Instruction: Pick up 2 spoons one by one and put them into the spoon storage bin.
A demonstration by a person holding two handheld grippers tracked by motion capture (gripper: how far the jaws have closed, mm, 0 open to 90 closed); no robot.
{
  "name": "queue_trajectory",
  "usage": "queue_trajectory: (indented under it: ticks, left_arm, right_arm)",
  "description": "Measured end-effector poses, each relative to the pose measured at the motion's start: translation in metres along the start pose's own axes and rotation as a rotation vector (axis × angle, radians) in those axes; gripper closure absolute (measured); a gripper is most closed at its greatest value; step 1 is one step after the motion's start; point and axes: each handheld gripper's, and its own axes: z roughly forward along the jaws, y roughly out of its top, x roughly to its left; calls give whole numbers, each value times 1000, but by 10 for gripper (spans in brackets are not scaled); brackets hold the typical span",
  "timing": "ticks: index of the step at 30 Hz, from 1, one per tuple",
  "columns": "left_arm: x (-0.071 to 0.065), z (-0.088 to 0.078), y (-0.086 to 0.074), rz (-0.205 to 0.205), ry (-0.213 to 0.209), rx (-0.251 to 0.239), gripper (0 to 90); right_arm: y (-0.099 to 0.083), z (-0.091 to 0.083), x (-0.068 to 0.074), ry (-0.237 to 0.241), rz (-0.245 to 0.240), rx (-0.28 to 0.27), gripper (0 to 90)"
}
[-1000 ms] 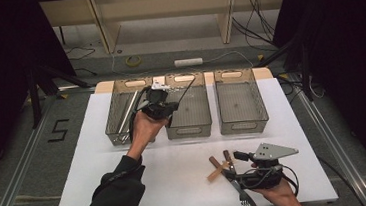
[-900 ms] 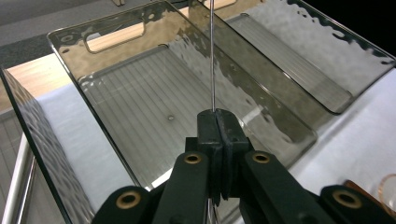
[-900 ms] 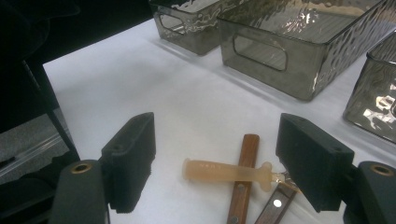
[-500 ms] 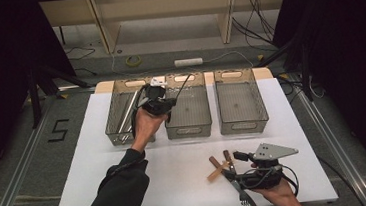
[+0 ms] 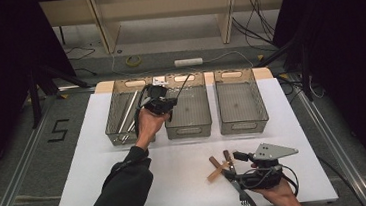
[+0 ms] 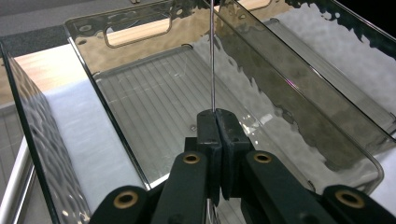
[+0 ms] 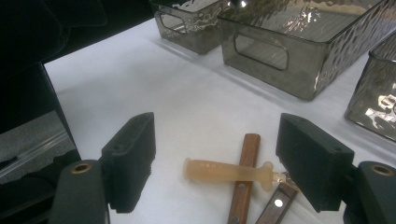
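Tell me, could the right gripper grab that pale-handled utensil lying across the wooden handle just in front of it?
Probably yes: the right gripper has its jaws wide open, the pale handle lies between them on top of the wooden handle, nothing covering it.

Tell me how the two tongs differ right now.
The left tongs are shut on a thin metal rod, held over the middle bin. The right tongs stand open low over the table, gripping nothing, with handles lying between them. Both have black jaws.

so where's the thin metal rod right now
The thin metal rod is pinched in the shut left gripper, standing up over the middle bin of the three, which sits right of the bin holding cutlery.
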Motion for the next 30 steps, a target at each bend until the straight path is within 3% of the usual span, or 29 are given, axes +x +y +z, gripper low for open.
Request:
queue_trajectory:
  ticks: [7,12,15,21,23,26,30]
  left_arm:
    - [0,7,-4,1,9,8,880]
    - [2,9,-5,-19,5,9,873]
    - [2,7,-4,-42,-4,-8,799]
    - [-2,-4,-3,-31,-64,22,631]
    - [-5,-9,-6,-15,-69,29,561]
    - [-9,-16,-12,-34,-97,39,478]
    - [-16,-27,-22,-18,-105,43,399]
  right_arm:
    - [0,0,1,3,5,1,295]
    - [0,0,0,3,3,-2,295]
    - [0,0,0,3,2,-2,295]
    - [0,-1,0,-2,7,-3,295]
    - [0,-1,-1,-4,8,-5,295]
    - [0,-2,-1,-10,8,-8,295]
    - [1,-2,-2,-14,14,-8,294]
